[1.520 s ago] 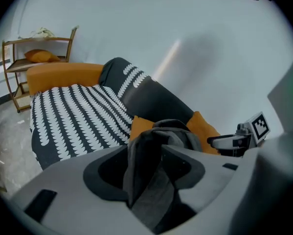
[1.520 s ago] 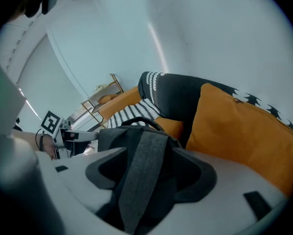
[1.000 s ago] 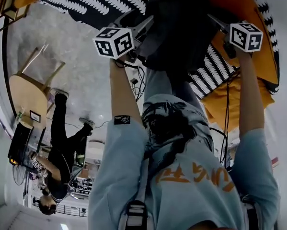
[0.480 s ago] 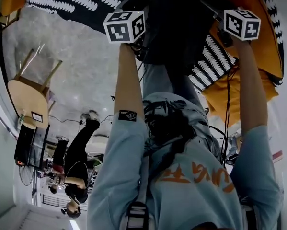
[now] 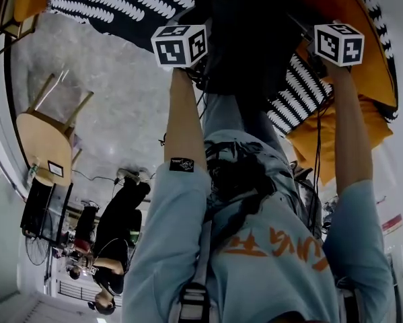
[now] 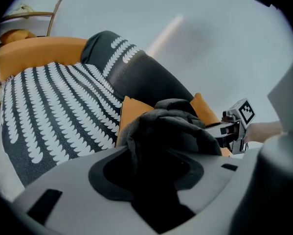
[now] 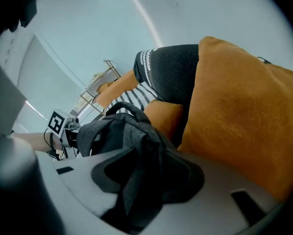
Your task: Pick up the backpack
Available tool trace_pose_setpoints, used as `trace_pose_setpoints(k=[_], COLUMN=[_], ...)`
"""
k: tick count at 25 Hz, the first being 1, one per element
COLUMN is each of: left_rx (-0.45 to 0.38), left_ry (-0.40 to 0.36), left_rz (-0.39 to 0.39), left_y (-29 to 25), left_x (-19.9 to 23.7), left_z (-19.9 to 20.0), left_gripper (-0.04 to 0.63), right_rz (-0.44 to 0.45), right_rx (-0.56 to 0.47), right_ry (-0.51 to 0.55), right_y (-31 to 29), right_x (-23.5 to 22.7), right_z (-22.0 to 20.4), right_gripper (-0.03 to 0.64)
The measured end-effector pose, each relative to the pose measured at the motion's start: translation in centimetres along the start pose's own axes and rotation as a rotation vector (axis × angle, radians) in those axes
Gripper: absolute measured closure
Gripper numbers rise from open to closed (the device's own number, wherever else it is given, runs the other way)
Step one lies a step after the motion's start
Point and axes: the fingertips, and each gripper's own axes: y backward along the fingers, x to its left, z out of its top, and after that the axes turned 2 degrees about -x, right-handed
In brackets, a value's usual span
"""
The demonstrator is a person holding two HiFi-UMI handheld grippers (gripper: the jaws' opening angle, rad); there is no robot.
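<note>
Dark grey backpack (image 5: 248, 39) lies on sofa (image 6: 53, 116), on its black-and-white patterned seat, backed against sofa's orange cushions (image 7: 244, 111). My left tongs (image 6: 156, 190) over sofa seat at backpack's left side: jaws closing, partway shut, bunched backpack fabric pinched between them. My right tongs (image 7: 141, 190) at backpack's right side, nearer cushions: jaws closing too, fold of same fabric gripped. Wooden chair (image 5: 43, 136) on floor, well apart from sofa.
</note>
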Motion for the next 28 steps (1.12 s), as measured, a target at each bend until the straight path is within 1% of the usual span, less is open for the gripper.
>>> trace_pose_setpoints(k=[7, 10, 13, 17, 19, 22, 28], left_rx=[-0.029, -0.036, -0.030, -0.043, -0.056, -0.053, -0.078], left_ry=[-0.050, -0.052, -0.050, -0.080, -0.104, -0.145, -0.269], left_rz=[-0.036, -0.022, 0.006, 0.011, -0.002, -0.026, -0.049], left_y=[3.6, 5.6, 7.4, 9.7, 10.8, 12.2, 15.5], left_x=[-2.3, -3.9, -5.9, -8.6, -9.9, -11.8, -15.6], left_z=[-0.6, -1.2, -1.9, -3.4, -4.0, -5.0, -5.2], left_gripper=[0.446, 0.455, 0.457, 0.465, 0.470, 0.480, 0.486], right_rz=[-0.009, -0.030, -0.063, -0.089, -0.102, -0.121, -0.136], right_rx=[-0.059, -0.105, -0.149, -0.206, -0.235, -0.272, -0.373], right_ry=[0.037, 0.044, 0.022, -0.029, -0.049, -0.076, -0.127], right_y=[3.5, 5.8, 8.3, 11.4, 12.9, 15.2, 19.4], right_x=[2.7, 4.2, 5.3, 6.8, 7.6, 8.7, 11.2], right_z=[-1.4, -2.6, -4.2, -7.0, -8.2, -9.9, -12.8], right_gripper=[0.465, 0.468, 0.469, 0.471, 0.471, 0.471, 0.476])
